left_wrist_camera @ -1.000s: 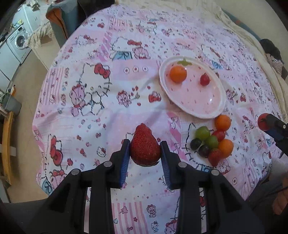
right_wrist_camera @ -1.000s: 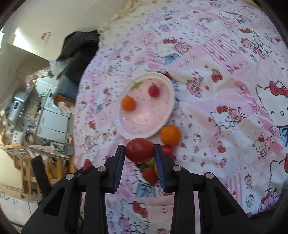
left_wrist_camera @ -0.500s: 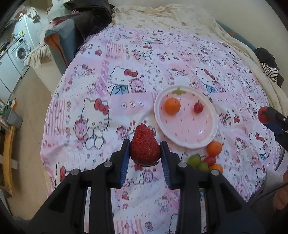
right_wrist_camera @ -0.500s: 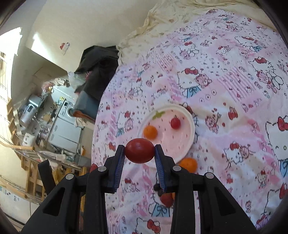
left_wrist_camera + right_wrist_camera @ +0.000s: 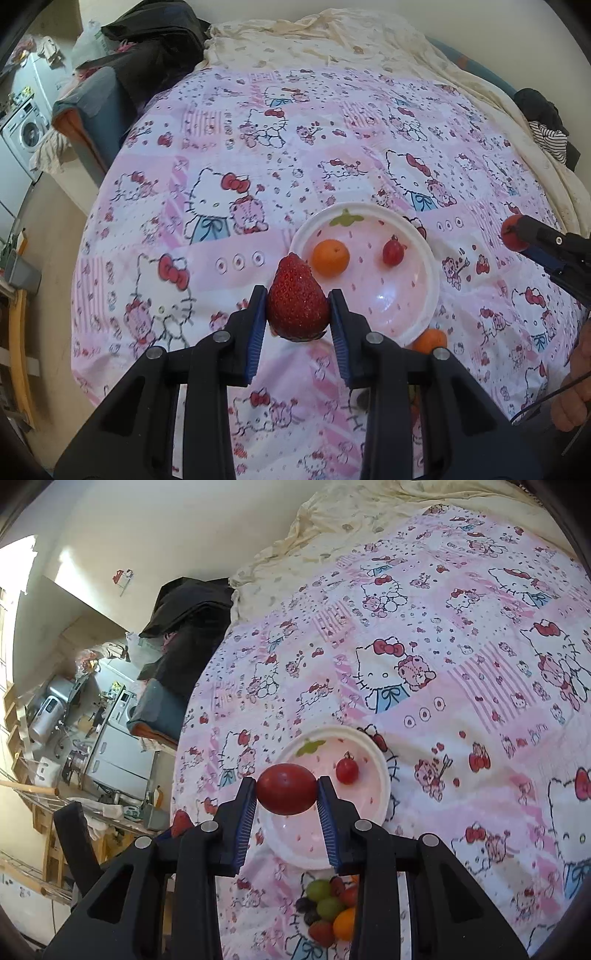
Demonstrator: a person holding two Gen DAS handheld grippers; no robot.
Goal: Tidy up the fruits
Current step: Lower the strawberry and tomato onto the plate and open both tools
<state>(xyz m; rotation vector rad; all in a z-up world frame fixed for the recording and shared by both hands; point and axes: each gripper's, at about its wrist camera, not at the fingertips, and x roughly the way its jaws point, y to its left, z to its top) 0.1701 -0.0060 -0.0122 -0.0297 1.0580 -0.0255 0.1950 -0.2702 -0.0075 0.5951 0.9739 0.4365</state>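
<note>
Bedsheet [image 5: 229, 155]: pink-white cartoon-cat patchwork. Plate [image 5: 432, 280]: white rim, pink inside, red flecks. Strawberry [image 5: 297, 302] red, tomato [image 5: 286, 788] dark red, tangerine [image 5: 330, 257] orange, gripper pads [image 5: 256, 328] blue.

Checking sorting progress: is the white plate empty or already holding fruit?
Holding fruit. The white plate carries an orange and a small red fruit; the rest is bare.
</note>
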